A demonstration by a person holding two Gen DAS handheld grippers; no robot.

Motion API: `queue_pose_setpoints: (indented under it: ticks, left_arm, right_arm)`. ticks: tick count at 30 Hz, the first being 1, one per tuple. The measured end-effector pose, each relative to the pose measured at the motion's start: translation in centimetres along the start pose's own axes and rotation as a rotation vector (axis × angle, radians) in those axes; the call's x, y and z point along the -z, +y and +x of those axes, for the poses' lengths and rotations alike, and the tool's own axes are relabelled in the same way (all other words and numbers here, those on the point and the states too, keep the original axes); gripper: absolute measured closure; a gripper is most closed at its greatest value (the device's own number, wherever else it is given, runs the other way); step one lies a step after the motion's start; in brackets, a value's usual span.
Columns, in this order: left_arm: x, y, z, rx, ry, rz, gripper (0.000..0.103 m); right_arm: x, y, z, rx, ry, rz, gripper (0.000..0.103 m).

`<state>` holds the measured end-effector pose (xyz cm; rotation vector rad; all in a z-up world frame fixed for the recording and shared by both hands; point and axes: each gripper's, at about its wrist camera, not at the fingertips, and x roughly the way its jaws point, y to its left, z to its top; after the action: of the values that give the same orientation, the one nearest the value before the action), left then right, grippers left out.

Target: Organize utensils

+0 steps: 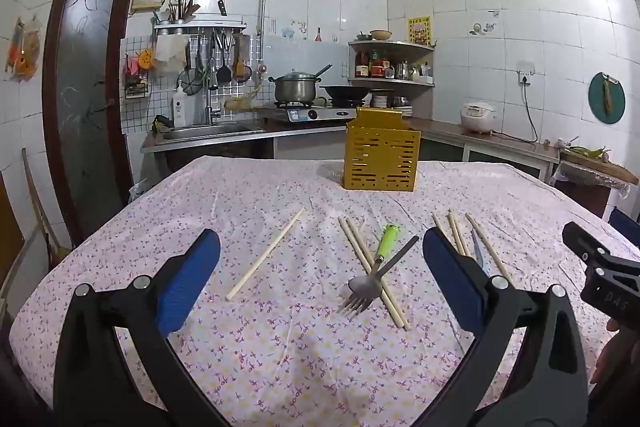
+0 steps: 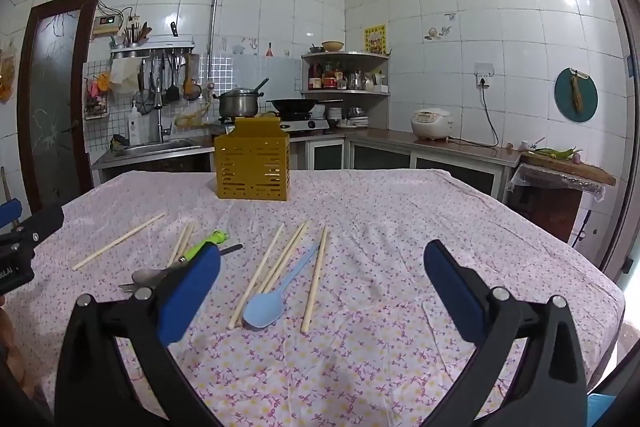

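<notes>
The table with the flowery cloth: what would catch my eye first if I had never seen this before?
Probably the yellow slotted box, upright at the far side of the table. Nearer lie pale wooden chopsticks scattered loose, a light blue spoon among them, and to their left a fork crossing a green-handled utensil. In front, both the left gripper and right gripper stand wide open, holding nothing.
</notes>
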<state>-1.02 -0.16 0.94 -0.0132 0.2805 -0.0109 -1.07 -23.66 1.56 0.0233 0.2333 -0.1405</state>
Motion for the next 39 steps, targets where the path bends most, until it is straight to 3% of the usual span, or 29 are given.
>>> queue_pose_setpoints:
  ticks: [39]
  left_arm:
    - [-0.07, -0.32, 0.19, 0.001, 0.0, 0.001, 0.005]
  right_arm:
    - [0.3, 0.53, -0.12, 0.011, -0.016, -0.005, 0.004]
